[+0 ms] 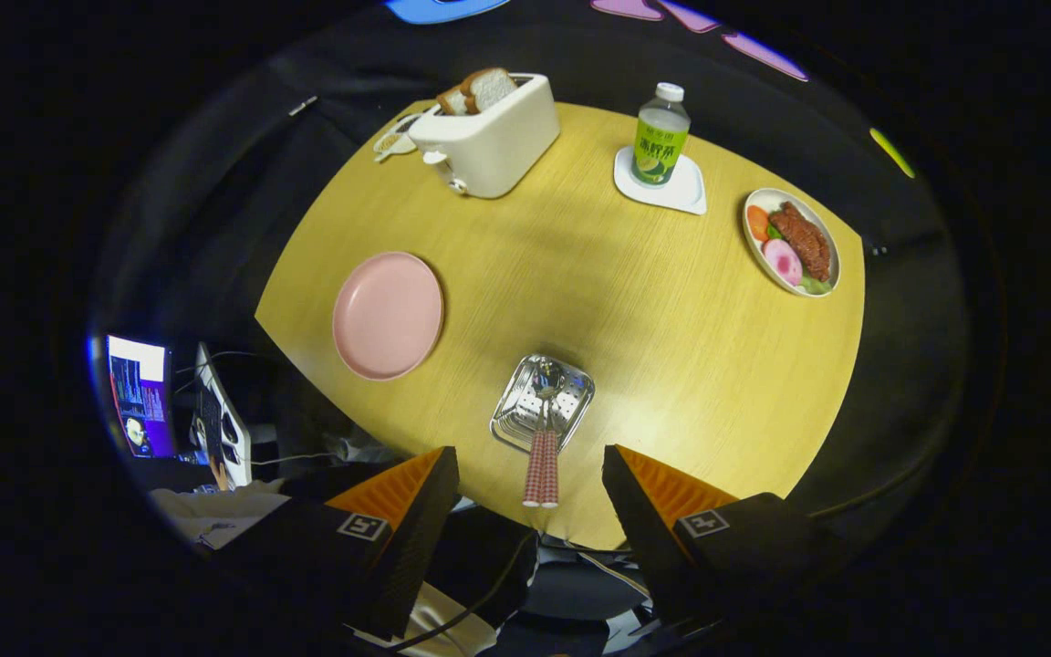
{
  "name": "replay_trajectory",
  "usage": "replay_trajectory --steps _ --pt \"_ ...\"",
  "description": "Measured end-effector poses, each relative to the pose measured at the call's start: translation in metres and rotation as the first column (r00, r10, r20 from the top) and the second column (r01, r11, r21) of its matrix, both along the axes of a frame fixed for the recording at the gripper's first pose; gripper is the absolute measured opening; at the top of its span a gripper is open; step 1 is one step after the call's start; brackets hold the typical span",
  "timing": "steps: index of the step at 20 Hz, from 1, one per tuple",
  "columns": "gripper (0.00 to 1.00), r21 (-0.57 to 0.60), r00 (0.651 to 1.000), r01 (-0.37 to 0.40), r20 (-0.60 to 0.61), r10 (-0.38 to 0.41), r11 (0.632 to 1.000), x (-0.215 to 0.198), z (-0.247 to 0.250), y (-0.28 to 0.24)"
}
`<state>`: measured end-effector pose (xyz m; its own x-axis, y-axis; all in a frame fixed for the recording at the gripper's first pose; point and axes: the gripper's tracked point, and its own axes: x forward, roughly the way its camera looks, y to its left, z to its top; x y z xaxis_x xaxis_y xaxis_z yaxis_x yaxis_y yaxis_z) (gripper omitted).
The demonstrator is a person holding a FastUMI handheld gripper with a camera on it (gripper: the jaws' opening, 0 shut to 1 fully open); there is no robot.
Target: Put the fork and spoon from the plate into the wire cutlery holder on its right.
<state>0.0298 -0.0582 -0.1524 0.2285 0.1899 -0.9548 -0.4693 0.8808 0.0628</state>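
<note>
- Your gripper [530, 474] hangs high over the near edge of the round wooden table [653, 347], its fingers spread wide apart and holding nothing.
- Just ahead of the fingers, between them, a shiny metal tray [515, 422] sits on the table. You can see two utensils [541, 470] lying side by side on it, their checked handles sticking out past the near rim.
- The utensil heads blur into the tray's glare, so you cannot tell fork from spoon.
- Left of the tray and beyond it lies an empty pink plate [388, 315].
- At the far side stands a white toaster [494, 137] with bread [480, 91] in its slot; something small behind it is too hidden to name.
- Far right, a bottle [660, 137] stands on a white coaster [685, 192], and a dish of food [792, 241] rests near the table's right edge.
</note>
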Motion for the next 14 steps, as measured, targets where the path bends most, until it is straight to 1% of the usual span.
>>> replay_trajectory --steps 2,4,6,8,11,12,14 --pt "0.99 0.015 0.994 0.014 0.104 -0.016 1.0 -0.002 0.015 -0.004" --pt "0.99 0.016 0.98 0.024 0.197 -0.027 1.0 -0.008 0.025 -0.006" --pt "0.99 0.055 0.962 0.043 0.267 -0.056 0.998 -0.018 0.038 0.001" --pt "0.99 0.099 0.934 0.064 0.344 -0.095 0.993 -0.026 0.053 0.005" --pt "0.99 0.169 0.873 0.098 0.458 -0.167 0.981 -0.032 0.073 0.012" --pt "0.99 0.188 0.846 0.11 0.497 -0.192 0.976 -0.034 0.081 0.012" --pt "0.99 0.23 0.777 0.128 0.582 -0.241 0.965 -0.034 0.096 0.017"
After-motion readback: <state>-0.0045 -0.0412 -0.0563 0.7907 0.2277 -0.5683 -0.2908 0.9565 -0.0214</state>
